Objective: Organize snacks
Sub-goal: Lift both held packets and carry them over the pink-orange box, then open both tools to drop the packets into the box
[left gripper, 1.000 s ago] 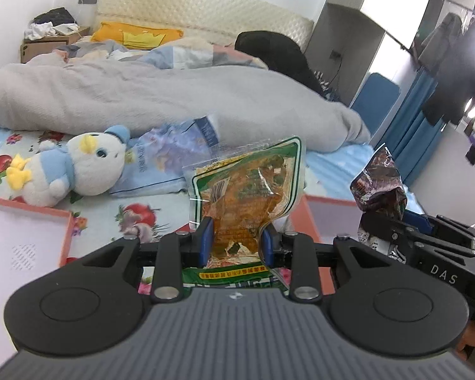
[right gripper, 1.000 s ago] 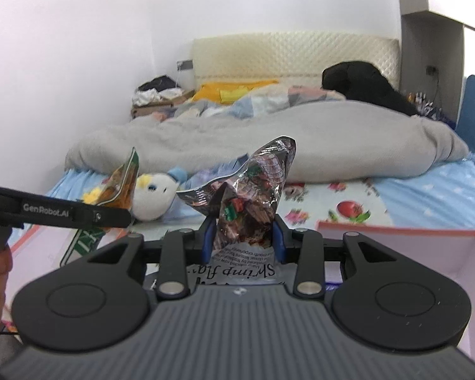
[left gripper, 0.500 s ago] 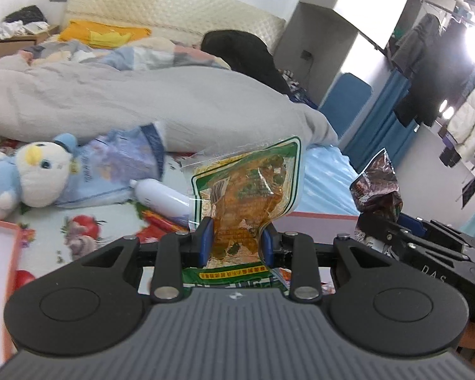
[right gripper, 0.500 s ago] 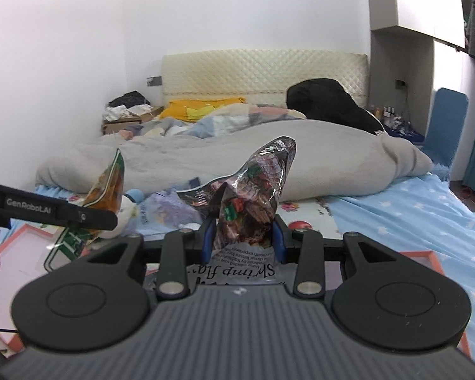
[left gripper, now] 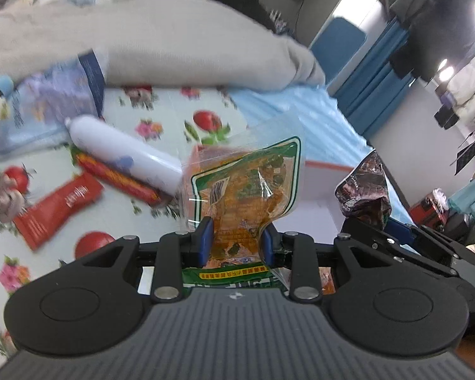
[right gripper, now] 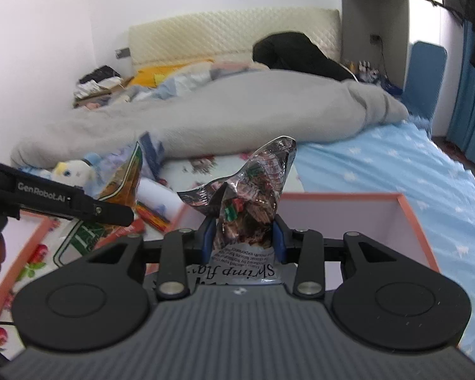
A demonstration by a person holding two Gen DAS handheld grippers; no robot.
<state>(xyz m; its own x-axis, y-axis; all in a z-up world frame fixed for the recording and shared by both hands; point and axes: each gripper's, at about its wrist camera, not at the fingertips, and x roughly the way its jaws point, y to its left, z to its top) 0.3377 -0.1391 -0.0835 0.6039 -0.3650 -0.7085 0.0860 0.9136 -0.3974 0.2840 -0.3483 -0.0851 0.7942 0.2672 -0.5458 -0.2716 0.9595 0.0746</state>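
Left gripper (left gripper: 237,240): tilted down over the bed, clamped on a clear green-edged pouch (left gripper: 247,190), glossy, orange inside.
Right gripper (right gripper: 242,237): angled down, clamped on a crinkled foil bag (right gripper: 253,196), above the orange-rimmed box (right gripper: 408,209).

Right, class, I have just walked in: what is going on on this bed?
A person holds a tool in each hand, sorting snacks on a bed. The left tool is shut on a green-edged pouch; the right tool is shut on a crumpled foil bag. Both hover by an orange-rimmed box. Red packets and a white bottle lie loose.
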